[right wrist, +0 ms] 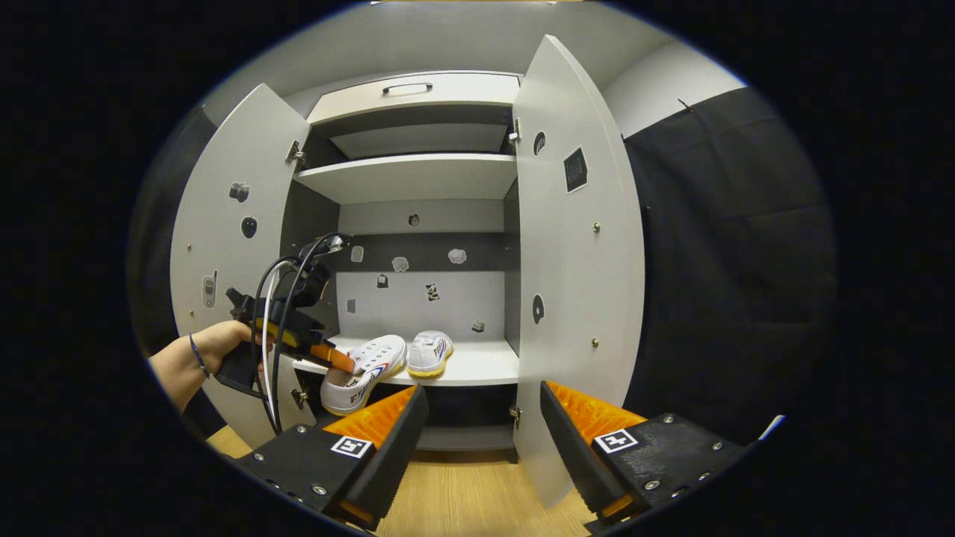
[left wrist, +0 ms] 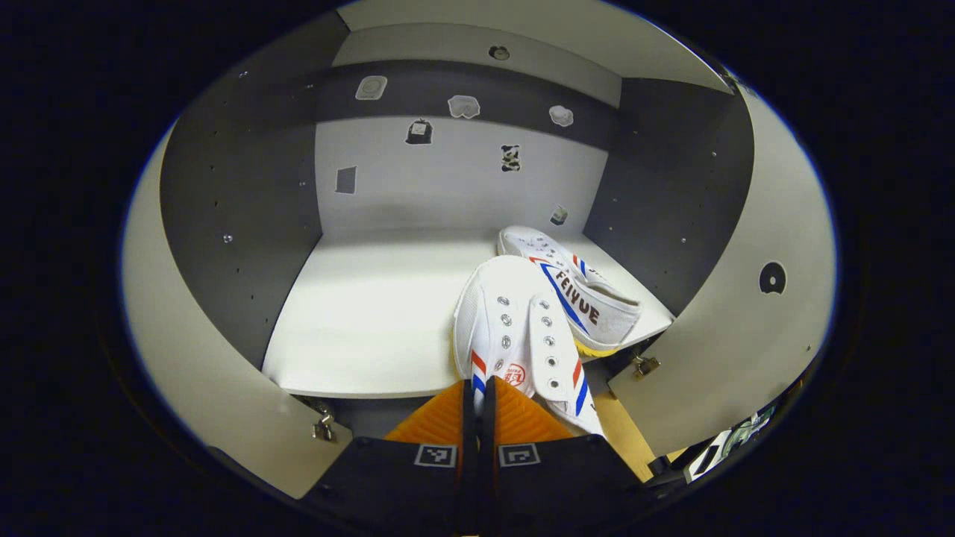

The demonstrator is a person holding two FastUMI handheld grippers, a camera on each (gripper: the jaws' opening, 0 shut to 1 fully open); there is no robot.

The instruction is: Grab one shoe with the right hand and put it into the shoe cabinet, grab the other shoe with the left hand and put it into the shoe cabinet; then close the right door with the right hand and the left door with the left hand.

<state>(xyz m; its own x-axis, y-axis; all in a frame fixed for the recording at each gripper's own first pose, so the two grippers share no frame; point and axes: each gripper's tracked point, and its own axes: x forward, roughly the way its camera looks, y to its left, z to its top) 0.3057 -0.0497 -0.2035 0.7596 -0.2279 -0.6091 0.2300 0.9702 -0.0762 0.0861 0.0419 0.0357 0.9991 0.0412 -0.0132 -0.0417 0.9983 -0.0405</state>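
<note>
In the left gripper view my left gripper [left wrist: 477, 386] is shut on the rear edge of a white shoe [left wrist: 515, 324] with red and blue stripes. Its toe lies over the cabinet shelf [left wrist: 358, 313] and its heel hangs past the front edge. The second white shoe [left wrist: 578, 287] lies on its side on the shelf, touching the first on the right. In the right gripper view a hand [right wrist: 198, 356] holds the left gripper [right wrist: 337, 361] at the held shoe [right wrist: 367, 373], with the second shoe [right wrist: 430, 352] beside it. My right gripper [right wrist: 481, 429] hangs open in front of the cabinet, holding nothing.
Both cabinet doors stand open: the left door [right wrist: 231, 246] and the right door [right wrist: 578, 261], which is close to my right gripper's right finger. An upper shelf [right wrist: 410, 175] and a drawer [right wrist: 410, 93] sit above. Wooden floor [right wrist: 470, 492] lies below, black cloth wall [right wrist: 731, 261] to the right.
</note>
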